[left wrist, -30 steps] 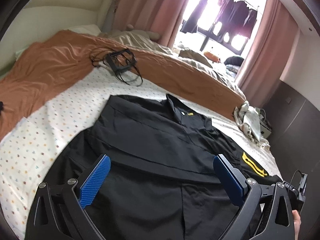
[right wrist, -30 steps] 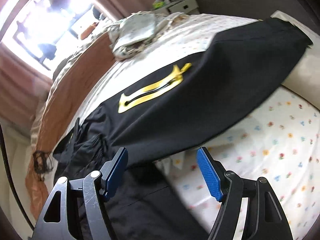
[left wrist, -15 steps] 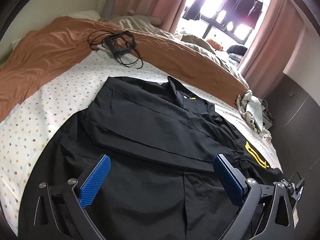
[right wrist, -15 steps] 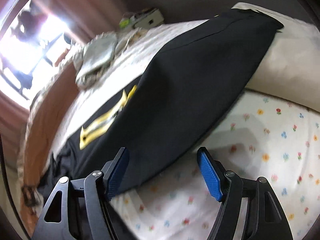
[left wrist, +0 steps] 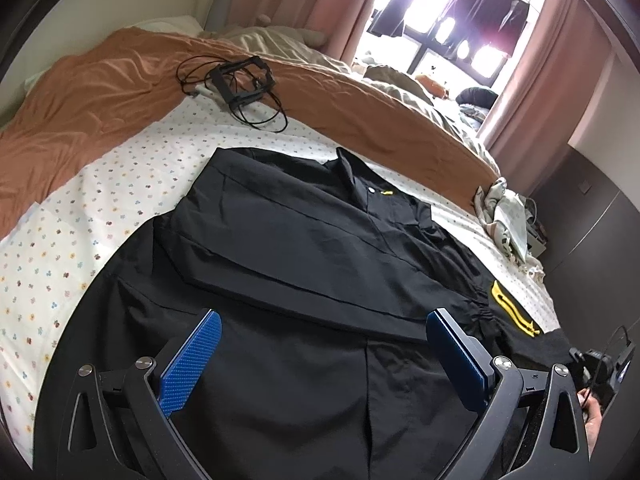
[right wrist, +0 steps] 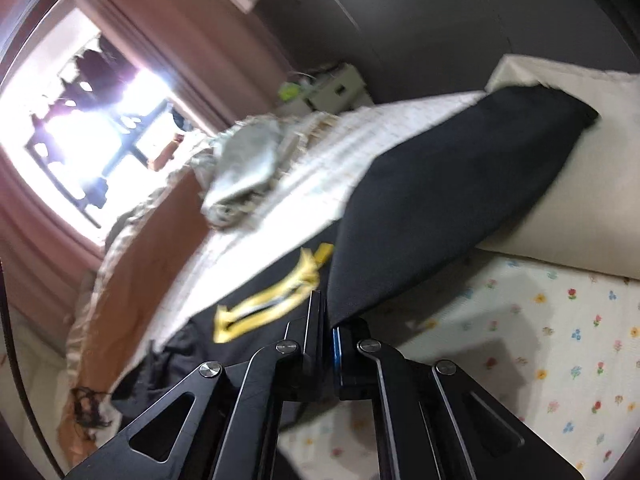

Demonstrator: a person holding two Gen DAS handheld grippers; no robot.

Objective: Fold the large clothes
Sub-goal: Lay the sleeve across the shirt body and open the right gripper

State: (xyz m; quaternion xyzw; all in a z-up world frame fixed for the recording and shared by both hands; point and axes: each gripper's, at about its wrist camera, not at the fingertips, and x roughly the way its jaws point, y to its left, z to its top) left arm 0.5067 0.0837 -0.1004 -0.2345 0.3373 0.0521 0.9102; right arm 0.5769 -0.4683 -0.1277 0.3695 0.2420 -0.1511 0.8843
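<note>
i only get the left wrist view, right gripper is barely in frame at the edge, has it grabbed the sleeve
Observer: Yes, the right gripper is shut on the edge of the black sleeve.
Operator: is the sleeve flat
Observer: No, its far end drapes over a cream pillow.
Operator: where's the yellow logo from there
Observer: The yellow logo lies just left of the closed fingers.

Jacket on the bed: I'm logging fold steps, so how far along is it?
Done: one sleeve already lies folded across the jacket's front. In hand: the right gripper is shut on the edge of the other sleeve, the one with the yellow stripes, which still stretches out to the pillow. The left gripper hangs open over the body. Left: bring that sleeve in, then fold the body.
</note>
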